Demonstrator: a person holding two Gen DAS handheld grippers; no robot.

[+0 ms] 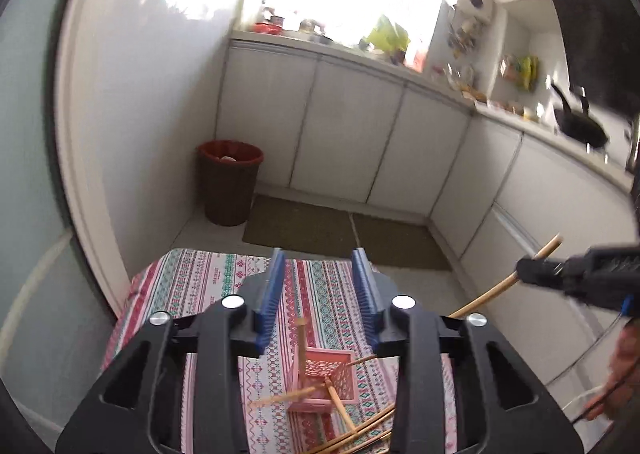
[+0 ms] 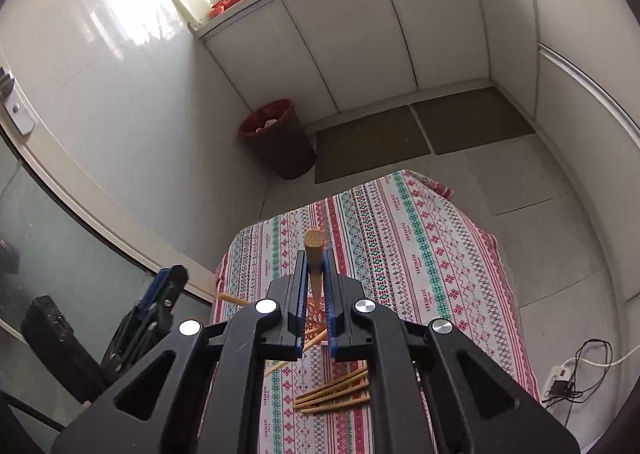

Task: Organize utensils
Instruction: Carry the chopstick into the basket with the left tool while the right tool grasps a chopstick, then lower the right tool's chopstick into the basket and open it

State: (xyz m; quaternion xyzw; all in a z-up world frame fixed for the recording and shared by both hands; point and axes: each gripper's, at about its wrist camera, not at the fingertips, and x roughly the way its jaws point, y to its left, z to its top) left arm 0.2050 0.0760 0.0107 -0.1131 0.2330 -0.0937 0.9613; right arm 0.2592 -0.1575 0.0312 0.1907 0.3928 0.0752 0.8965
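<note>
Nearest in the right wrist view, the right gripper (image 2: 317, 286) has black plastic arms with round silver bolts and blue ribbed pads (image 2: 330, 286). Its jaws are narrow, clamped on a round bamboo chopstick (image 2: 313, 254) whose cut end, grainy and pale tan, points at the camera. Below it, a loose bundle of chopsticks (image 2: 334, 394) lies flat on the cloth (image 2: 400, 246), a woven-looking cover printed in pink, red, green and white bands, draped over a small table.

The left gripper (image 1: 320, 294) is of the same build, its jaws standing wide apart and holding nothing. Between and below them sits a pink basket (image 1: 338, 376), square, plastic, with lattice walls, upright on the cloth. Several chopsticks lean in it at mixed angles, their ends jutting over the rim; more lie beside it toward the near edge. At the right edge of this view the right gripper appears blurred, gripping its curved-looking stick above the floor, beside the table.

Farther off, two coarse brown mats (image 2: 424, 129) lie on the grey tiled floor. A dark wicker-textured bin (image 1: 230, 183) with a red liner stands in the corner against smooth white cabinets (image 1: 344, 133). A black pan (image 1: 580, 125) sits on the counter.
</note>
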